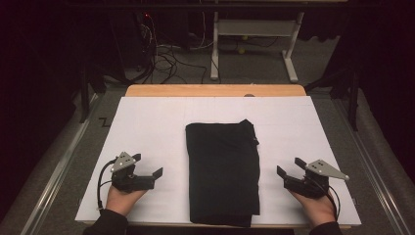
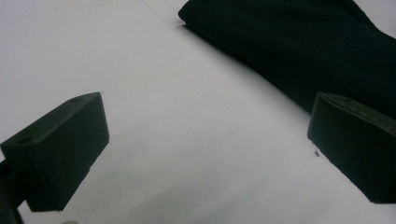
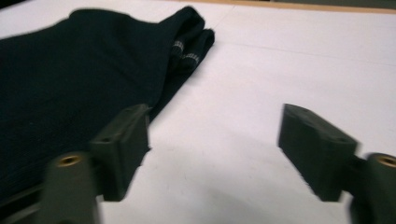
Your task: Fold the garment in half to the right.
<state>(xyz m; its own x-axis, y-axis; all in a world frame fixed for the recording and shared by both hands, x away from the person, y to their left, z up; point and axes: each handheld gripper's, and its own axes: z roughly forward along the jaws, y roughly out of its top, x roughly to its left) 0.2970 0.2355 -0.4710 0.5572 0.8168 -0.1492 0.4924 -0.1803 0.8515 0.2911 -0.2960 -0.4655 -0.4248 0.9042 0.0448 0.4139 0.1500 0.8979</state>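
Here I am at the wooden worktop (image 1: 215,90), most of it covered by a big white paper sheet (image 1: 147,122). Lying flat in the middle of that sheet is the folded black cloth (image 1: 222,171), a tall rectangle running from mid-sheet down to the near edge, with a bunched corner at its far right.

My left claw (image 1: 147,165) sits on the white sheet to the left of the cloth, near it but apart, jaws spread wide with nothing between them. In the left gripper view I see bare white paper between my two black jaws, and the dark cloth (image 2: 299,46) stretching across the upper right, behind the right-hand jaw.

My right claw (image 1: 289,166) mirrors it on the other side of the cloth, also resting by the sheet, jaws gaping and empty. From the right gripper view, the black fabric (image 3: 79,79) fills the left, its rolled edge showing small pale stitched marks, and the left-hand jaw overlaps the cloth's border; whether it touches, I cannot tell.

Beyond the worktop, a white table frame (image 1: 254,29) and tangled cables (image 1: 166,58) sit on the grey floor.
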